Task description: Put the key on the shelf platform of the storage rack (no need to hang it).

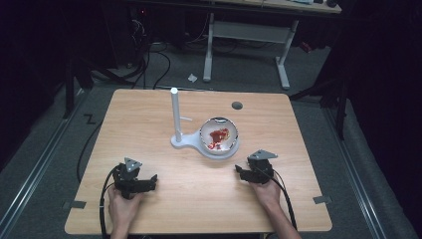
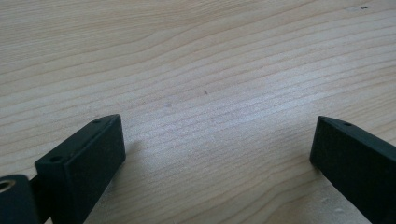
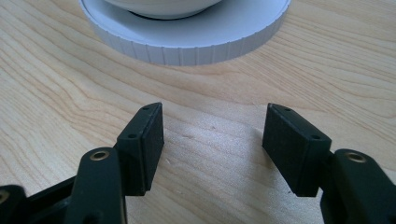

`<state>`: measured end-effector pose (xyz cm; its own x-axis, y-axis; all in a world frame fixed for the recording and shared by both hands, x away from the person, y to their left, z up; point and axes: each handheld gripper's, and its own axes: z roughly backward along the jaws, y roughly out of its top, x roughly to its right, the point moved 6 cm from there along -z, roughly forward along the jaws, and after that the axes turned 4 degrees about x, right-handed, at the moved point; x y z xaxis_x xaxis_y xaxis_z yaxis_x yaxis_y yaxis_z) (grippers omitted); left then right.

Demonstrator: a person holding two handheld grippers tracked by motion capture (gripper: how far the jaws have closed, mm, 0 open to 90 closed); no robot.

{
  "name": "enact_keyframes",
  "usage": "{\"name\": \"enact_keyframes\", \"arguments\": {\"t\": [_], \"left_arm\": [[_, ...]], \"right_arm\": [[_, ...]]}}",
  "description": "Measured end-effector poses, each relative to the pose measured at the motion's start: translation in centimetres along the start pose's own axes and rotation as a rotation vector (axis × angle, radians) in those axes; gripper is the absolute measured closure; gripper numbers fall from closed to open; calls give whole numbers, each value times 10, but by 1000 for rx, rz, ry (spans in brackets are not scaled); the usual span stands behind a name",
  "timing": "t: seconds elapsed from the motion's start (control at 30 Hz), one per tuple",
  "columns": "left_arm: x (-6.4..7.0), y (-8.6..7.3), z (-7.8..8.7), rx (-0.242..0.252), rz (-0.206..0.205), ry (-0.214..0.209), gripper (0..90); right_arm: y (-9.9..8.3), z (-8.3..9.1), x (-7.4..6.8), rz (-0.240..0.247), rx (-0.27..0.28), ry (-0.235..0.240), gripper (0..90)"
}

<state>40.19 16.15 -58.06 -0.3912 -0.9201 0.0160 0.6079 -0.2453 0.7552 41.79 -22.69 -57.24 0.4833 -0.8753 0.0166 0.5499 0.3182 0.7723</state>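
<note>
A white bowl [image 1: 219,133] with red smears inside sits on the round base [image 1: 221,151] of a white stand whose upright post [image 1: 175,113] rises at the table's middle. My left gripper [image 1: 149,180] rests on the table near the front left, held by a hand, jaws wide open over bare wood [image 2: 215,140]. My right gripper [image 1: 240,172] rests at the front right, just short of the stand, also open with nothing between its fingers [image 3: 212,140]. The ribbed edge of the white base [image 3: 187,44] lies right ahead of it, with the bowl's underside [image 3: 161,7] on top.
The wooden table [image 1: 199,199] has a small dark round hole [image 1: 237,105] near its far right. Black cables [image 1: 104,199] trail from both grippers off the front edge. Beyond the table stand a white desk frame [image 1: 249,35] and floor cables.
</note>
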Motion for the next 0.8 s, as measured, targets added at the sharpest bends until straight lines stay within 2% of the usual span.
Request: {"name": "enact_keyframes", "arguments": {"t": [0.8], "left_arm": [[0,0,0,0,0,0,35]], "right_arm": [[0,0,0,3,-2,3,370]]}}
